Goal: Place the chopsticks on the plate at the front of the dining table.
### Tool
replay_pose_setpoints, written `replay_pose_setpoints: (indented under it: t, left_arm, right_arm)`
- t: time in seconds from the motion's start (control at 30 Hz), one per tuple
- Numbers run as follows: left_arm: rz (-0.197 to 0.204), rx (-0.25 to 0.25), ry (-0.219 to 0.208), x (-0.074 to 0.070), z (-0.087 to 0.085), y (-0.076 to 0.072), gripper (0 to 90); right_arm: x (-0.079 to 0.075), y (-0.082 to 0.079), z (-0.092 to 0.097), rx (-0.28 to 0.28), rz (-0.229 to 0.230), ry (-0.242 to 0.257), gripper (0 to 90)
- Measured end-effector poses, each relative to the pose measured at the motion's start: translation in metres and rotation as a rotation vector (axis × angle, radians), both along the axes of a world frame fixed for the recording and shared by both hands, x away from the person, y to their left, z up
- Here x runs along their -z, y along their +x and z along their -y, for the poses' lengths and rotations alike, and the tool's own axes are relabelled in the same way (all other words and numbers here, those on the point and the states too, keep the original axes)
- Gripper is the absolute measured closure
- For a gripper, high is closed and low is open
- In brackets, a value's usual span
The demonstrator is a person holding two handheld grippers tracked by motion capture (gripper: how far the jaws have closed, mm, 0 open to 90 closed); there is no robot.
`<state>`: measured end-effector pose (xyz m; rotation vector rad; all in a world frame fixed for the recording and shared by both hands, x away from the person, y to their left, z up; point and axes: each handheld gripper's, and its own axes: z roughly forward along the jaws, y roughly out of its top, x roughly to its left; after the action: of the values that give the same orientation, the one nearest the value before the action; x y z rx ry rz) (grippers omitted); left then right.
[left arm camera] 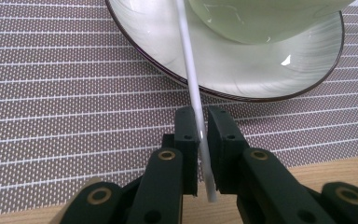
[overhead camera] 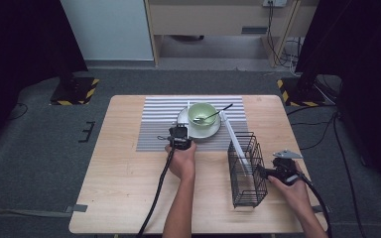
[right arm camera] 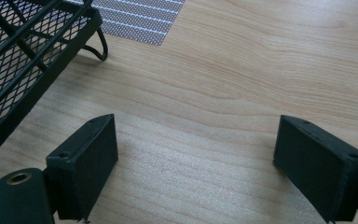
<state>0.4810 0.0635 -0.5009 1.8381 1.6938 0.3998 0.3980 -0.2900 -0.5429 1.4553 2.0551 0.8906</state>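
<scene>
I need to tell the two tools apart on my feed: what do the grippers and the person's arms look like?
Both are black two-jaw tools. The left gripper has flat rectangular pads, brass-coloured pivot rivets on its linkage arms and a thick black cable trailing toward the table's near edge. The right gripper has the same blocky black pads and carries a grey three-cornered plate on top. The forearms are bare, with no sleeves.
</scene>
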Motion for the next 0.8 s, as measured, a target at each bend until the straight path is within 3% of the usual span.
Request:
replay_pose_setpoints:
  t: [0.23, 0.3, 0.33, 0.43, 0.47, 0.57, 0.63, 0.8]
  left_arm:
    - [0.007, -0.003, -0.003, 0.001, 0.003, 0.0, 79.4]
    - [0.008, -0.006, 0.009, 0.001, 0.004, 0.0, 74.5]
    - [0.01, -0.013, 0.015, 0.001, 0.004, -0.001, 66.6]
    - [0.018, -0.015, 0.037, -0.001, 0.003, -0.002, 61.7]
    - [0.025, -0.018, 0.038, -0.003, 0.003, -0.003, 55.6]
    - [0.045, -0.011, 0.034, -0.008, 0.0, -0.008, 48.9]
    - [0.058, 0.023, 0.031, -0.013, -0.002, -0.014, 45.7]
    - [0.101, 0.041, -0.004, -0.023, -0.009, -0.021, 34.9]
  right_arm:
    - [0.0, 0.0, 0.0, -0.002, -0.001, 0.001, 13.6]
    - [0.0, 0.0, 0.0, -0.002, -0.001, 0.002, 13.5]
    - [0.0, 0.0, 0.0, -0.002, -0.002, 0.002, 13.5]
    - [0.0, 0.0, 0.0, 0.001, -0.003, 0.005, 13.1]
    - [0.0, 0.0, 0.0, 0.002, -0.005, 0.006, 12.8]
    - [0.0, 0.0, 0.0, 0.001, -0.005, 0.006, 12.5]
    - [0.0, 0.0, 0.0, -0.001, -0.003, 0.003, 12.0]
    - [0.0, 0.0, 0.001, -0.002, -0.005, -0.001, 10.2]
